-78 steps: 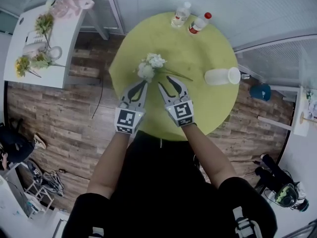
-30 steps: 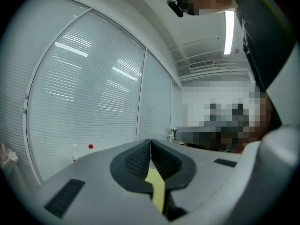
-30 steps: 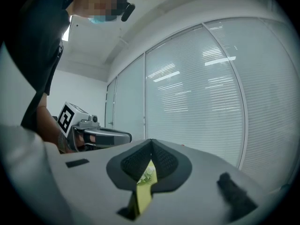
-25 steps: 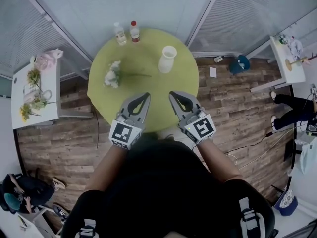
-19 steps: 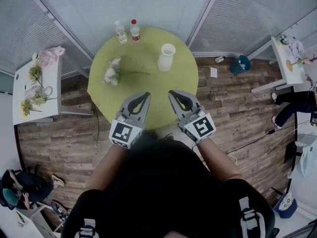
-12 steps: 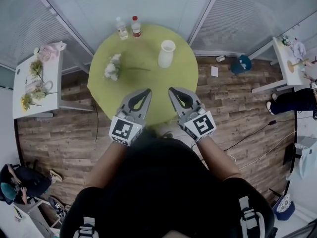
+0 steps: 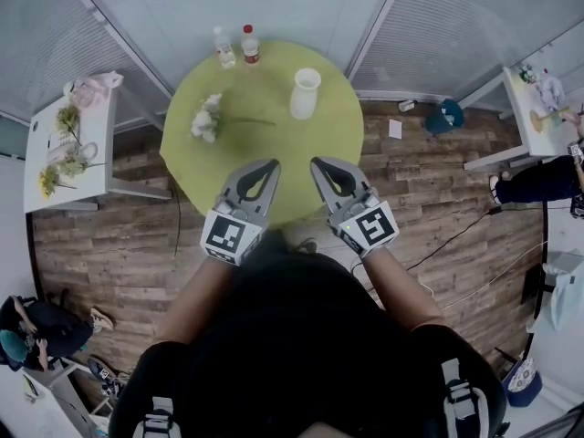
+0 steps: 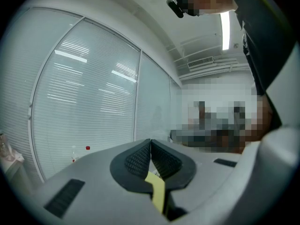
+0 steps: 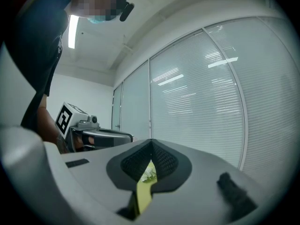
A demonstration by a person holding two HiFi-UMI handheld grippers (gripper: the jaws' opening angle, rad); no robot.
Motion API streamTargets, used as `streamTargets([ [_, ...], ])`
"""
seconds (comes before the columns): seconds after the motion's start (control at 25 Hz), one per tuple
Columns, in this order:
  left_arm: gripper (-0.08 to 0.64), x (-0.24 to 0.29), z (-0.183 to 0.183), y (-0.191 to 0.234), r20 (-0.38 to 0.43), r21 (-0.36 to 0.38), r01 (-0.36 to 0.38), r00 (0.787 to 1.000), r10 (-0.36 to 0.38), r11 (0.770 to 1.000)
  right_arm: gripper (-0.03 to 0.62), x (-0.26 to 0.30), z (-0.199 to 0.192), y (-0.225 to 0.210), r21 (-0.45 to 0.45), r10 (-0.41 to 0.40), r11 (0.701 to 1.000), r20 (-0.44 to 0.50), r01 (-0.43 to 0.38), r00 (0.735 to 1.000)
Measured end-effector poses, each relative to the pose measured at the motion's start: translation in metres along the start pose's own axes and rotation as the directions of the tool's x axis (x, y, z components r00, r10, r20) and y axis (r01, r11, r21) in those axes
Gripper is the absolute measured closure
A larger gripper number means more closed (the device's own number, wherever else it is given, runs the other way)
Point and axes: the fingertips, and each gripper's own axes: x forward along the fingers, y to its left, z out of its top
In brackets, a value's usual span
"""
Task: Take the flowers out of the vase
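Flowers (image 7: 205,119) lay flat on the round table (image 7: 301,153), out of the vase, at abt 9 o'clock on the top: white blooms, thin stem pointing to 3 o'clock. Vase (image 7: 305,93) stood upright at abt 2 o'clock, well apart from them; white, smooth, w/ a flared mouth. Two clear bottles (image 7: 235,47) sat at the 11 o'clock rim.

Left gripper (image 7: 271,163) and right gripper (image 7: 314,162) were held side by side over the 6 o'clock edge, pointing roughly level toward the table, forearms bent in front of the body. Both jaw pairs were clenched, ribbed black pads meeting, nothing between them.

Vs. approx 3 s back: then the tips were right beside the blooms; now they were pulled back to the near edge and the table looked farther off. Flowers lay on the table then too.

Table top lime-green, matte. Floor (image 7: 119,245) wood planks. White side table (image 7: 100,153) at 9 o'clock of the view. Glass walls w/ slatted blinds (image 7: 301,7) behind.
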Motion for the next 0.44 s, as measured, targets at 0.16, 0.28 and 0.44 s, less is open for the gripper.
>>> streamTargets([
  [0.16,0.546,-0.0003,-0.0028,-0.0019,-0.002,-0.004,-0.006,1.0,0.006,1.0,0.574,-0.0025,-0.001,0.0015,-0.001,0.007,1.0,0.001,-0.007,1.0],
  [0.28,0.546,-0.0013,-0.0061,-0.0036,-0.006,-0.002,-0.012,1.0,0.012,1.0,0.574,-0.0038,-0.0023,0.002,-0.003,0.013,1.0,0.001,-0.013,1.0],
  [0.44,0.546,0.0,-0.0012,-0.0086,0.0,-0.002,-0.019,1.0,0.019,1.0,0.574,-0.0078,-0.0016,0.0021,-0.001,0.017,1.0,0.002,-0.017,1.0],
])
